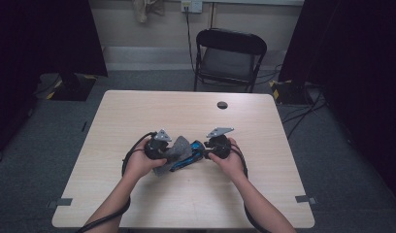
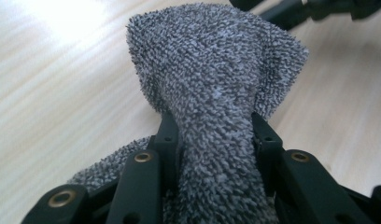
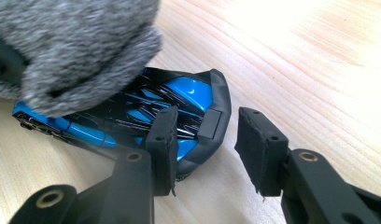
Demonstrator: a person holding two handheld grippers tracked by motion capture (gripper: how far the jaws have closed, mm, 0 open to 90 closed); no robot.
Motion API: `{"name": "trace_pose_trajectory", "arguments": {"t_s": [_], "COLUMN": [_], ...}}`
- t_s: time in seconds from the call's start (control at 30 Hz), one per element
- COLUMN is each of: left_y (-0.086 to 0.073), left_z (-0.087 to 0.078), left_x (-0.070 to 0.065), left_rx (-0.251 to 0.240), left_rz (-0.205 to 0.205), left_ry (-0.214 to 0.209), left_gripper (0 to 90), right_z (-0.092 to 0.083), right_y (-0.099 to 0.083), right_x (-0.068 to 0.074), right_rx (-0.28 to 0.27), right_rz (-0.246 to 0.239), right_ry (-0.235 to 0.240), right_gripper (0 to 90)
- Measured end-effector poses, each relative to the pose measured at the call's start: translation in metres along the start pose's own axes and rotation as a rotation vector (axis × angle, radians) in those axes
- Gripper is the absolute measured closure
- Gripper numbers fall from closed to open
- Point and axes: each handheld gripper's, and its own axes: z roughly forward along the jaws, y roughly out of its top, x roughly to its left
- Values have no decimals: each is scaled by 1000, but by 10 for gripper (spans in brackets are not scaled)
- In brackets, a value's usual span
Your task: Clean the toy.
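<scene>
One nubby grey cloth (image 2: 212,88) drapes a glossy blue-and-black shoe (image 3: 179,102).

Dim room, glare, blurred foreground

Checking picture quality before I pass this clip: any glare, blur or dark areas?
High view: dim, room edges near black, table evenly lit. Left gripper view: grey cloth sharp, glare on wood at top left. Right gripper view: cloth up close blurred, blue-black object sharp with a highlight, glare top right.
</scene>
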Motion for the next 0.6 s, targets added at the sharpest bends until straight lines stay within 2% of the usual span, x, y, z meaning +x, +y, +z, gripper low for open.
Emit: {"name": "trace_pose_trajectory", "arguments": {"t_s": [0.17,0.23,0.3,0.4,0.47,0.6], "left_y": [-14,-14,-9,5,15,25], "left_z": [-7,-10,-13,-12,-7,14], "left_x": [-4,-5,-9,-20,-28,-38], "left_rx": [-10,-18,-49,-66,-83,-48], "left_rz": [-6,-6,-9,33,43,70], "left_ry": [1,-11,-32,-55,-80,-79], "left_gripper": [637,637,637,636,635,634], "right_z": [-1,-1,-1,-1,0,0], "right_y": [-1,-1,0,1,1,1], "right_x": [-1,-1,0,-1,-1,0], "right_rx": [-1,1,4,9,8,8], "right_rz": [16,9,6,8,10,13], "right_ry": [5,4,3,6,6,11], "right_gripper": [585,585,585,586,585,586]}}
